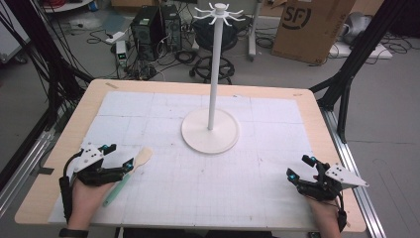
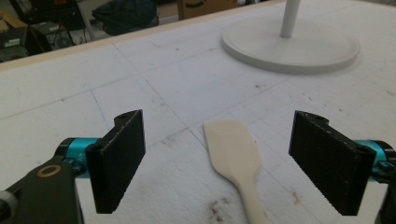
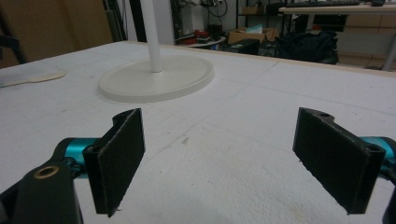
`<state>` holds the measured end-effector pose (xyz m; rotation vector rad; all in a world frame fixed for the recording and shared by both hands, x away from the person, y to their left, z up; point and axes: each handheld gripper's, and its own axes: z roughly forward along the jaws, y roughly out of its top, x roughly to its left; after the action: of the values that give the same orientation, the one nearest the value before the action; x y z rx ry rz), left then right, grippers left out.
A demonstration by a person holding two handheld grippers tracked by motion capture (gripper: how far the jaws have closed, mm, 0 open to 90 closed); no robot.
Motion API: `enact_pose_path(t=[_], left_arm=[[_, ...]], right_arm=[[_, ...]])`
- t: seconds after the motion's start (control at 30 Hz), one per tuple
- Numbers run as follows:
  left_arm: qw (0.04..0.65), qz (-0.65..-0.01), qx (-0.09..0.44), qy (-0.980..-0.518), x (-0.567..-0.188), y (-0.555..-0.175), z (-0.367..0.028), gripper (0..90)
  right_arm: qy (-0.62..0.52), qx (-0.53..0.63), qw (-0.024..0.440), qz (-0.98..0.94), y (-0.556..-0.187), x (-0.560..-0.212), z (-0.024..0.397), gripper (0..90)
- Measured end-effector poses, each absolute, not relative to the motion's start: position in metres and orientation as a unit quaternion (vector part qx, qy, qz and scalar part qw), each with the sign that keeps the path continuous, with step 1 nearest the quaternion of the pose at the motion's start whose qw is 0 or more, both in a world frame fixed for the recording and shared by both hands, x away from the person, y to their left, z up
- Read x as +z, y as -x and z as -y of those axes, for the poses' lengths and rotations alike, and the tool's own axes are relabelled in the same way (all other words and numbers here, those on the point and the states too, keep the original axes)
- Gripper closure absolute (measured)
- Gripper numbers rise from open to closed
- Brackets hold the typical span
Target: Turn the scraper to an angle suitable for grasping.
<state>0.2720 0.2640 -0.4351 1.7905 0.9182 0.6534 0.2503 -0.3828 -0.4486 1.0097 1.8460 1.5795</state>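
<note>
On the mat, spatula (image 2: 236, 154): lies flat between the left gripper's (image 1: 118, 156) parted jaws, ready for grasping.
Right gripper (image 1: 300, 167): jaws apart, empty, waiting.

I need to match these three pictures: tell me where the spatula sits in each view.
High view: spatula lower left, beside the left tool.
Left gripper view: its blade lies bottom centre, between the open jaws.
Right gripper view: its blade at the far left edge.
Shared landmark: the white stand, on the table in all three.
</note>
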Motion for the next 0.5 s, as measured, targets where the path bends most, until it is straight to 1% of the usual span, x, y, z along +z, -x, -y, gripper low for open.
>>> enact_pose_path(t=[0.17, 0.23, 0.27, 0.3, 0.33, 0.37, 0.4, 0.43, 0.47, 0.5], left_arm=[[0.469, -0.404, 0.244, -0.746, -0.444, -0.272, -0.261, 26.5], [0.46, -0.412, 0.235, -0.751, -0.447, -0.272, -0.26, 27.1], [0.458, -0.412, 0.235, -0.752, -0.447, -0.272, -0.26, 29.2], [0.457, -0.413, 0.237, -0.751, -0.447, -0.271, -0.259, 29.2], [0.455, -0.414, 0.239, -0.751, -0.447, -0.27, -0.259, 36.3], [0.451, -0.415, 0.24, -0.753, -0.447, -0.268, -0.258, 39.8], [0.447, -0.414, 0.241, -0.756, -0.447, -0.267, -0.257, 42.6], [0.441, -0.411, 0.242, -0.76, -0.447, -0.266, -0.256, 42.6], [0.435, -0.409, 0.242, -0.765, -0.447, -0.265, -0.254, 47.8], [0.428, -0.407, 0.243, -0.769, -0.447, -0.264, -0.253, 47.8]], right_arm=[[-0.371, 0.58, 0.253, -0.68, -0.25, -0.449, 0.383, 15.7], [-0.37, 0.58, 0.253, -0.68, -0.25, -0.449, 0.383, 15.7], [-0.37, 0.58, 0.254, -0.68, -0.25, -0.449, 0.382, 15.7], [-0.37, 0.58, 0.254, -0.68, -0.25, -0.449, 0.382, 15.7], [-0.37, 0.58, 0.253, -0.68, -0.25, -0.449, 0.383, 15.7], [-0.37, 0.58, 0.253, -0.68, -0.25, -0.449, 0.383, 15.7], [-0.37, 0.58, 0.253, -0.68, -0.25, -0.449, 0.382, 15.7], [-0.37, 0.58, 0.253, -0.68, -0.25, -0.449, 0.382, 15.7], [-0.37, 0.58, 0.254, -0.68, -0.25, -0.449, 0.382, 15.7], [-0.37, 0.58, 0.254, -0.68, -0.25, -0.449, 0.382, 15.7]])
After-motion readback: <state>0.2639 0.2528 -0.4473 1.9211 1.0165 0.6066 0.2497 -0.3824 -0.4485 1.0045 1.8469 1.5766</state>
